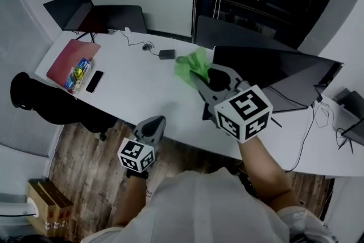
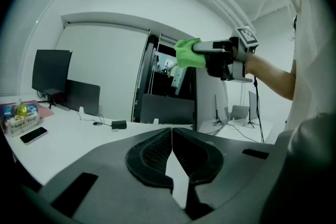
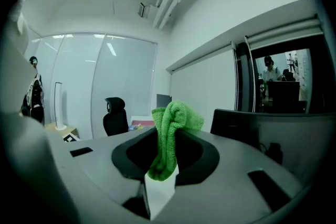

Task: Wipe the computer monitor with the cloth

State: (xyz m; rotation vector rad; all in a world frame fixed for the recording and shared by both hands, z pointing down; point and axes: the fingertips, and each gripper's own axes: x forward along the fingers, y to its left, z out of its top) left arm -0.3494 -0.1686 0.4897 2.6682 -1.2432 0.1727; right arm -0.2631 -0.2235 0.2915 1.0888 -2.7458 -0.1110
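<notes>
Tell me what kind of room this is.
Most likely an office: a long white desk carrying a monitor, a black office chair beside it, and glass partition walls in the right gripper view.

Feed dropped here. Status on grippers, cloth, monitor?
Right gripper shut on green cloth, raised by monitor edge, contact unclear. Left gripper shut, empty. No obstruction seen.

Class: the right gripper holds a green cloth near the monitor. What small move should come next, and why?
Probably ease the right gripper toward the monitor until the green cloth meets the screen. Its jaws are shut on the cloth, held by the monitor's edge and seemingly not yet against the glass; the left gripper is shut, empty.
</notes>
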